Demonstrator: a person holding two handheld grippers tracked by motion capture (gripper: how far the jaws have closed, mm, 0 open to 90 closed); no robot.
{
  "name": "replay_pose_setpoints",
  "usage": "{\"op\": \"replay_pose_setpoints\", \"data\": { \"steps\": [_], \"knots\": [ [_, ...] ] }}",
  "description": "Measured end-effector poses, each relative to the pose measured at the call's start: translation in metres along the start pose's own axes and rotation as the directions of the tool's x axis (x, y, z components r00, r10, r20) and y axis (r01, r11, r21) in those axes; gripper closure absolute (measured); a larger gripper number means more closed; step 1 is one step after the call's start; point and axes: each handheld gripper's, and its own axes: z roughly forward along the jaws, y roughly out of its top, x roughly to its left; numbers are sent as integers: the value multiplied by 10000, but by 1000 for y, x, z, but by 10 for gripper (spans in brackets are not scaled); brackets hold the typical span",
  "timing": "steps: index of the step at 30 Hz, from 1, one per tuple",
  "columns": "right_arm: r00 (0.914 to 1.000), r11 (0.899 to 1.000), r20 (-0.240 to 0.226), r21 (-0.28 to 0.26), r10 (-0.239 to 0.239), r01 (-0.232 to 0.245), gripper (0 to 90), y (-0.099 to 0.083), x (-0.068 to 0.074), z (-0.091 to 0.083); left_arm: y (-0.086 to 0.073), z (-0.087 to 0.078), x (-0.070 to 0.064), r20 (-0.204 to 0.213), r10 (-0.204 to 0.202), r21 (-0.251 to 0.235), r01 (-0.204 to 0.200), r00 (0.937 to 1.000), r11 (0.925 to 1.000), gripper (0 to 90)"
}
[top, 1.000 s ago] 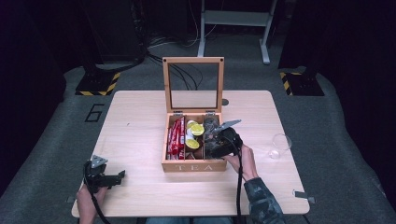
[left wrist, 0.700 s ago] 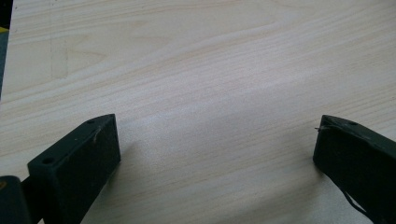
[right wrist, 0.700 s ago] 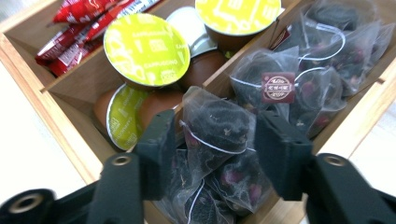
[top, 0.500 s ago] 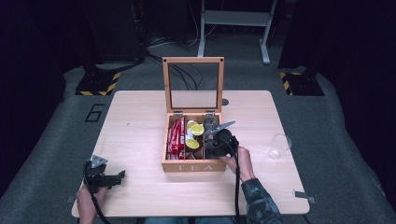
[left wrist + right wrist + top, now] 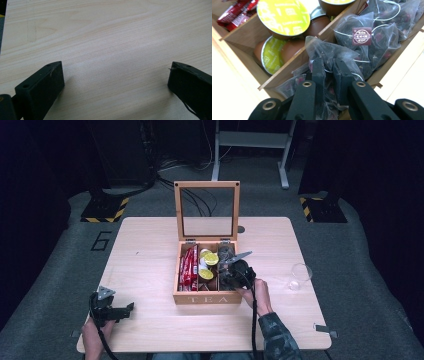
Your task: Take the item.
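High view: the right claw point(image 5: 231, 270) dips into the tea box point(image 5: 207, 297), in its right-hand compartment; it sat slightly farther right of the box a second ago. The left claw point(image 5: 120, 312) rests on the surface point(image 5: 150, 250), well left of the box.

Left gripper view: jaws spread, nothing between.

Right gripper view: jaws pinch a tea bag point(image 5: 329, 53) inside that compartment. Next, probably, a straight lift clear.
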Motion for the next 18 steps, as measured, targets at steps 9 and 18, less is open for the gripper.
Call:
{"op": "replay_pose_setpoints", "data": {
  "steps": [9, 18],
  "knots": [
    [10000, 9994, 43, -355, -46, 47, 808, 0, 3, -11, 0, 0, 0, 1, 8, 5, -8, 10000, 10000, 4],
    [9996, 9981, 223, -587, -166, 179, 814, 2, 4, -25, 0, 0, 0, 2, 2, 1, -2, 10000, 10000, 4]
  ]
}}
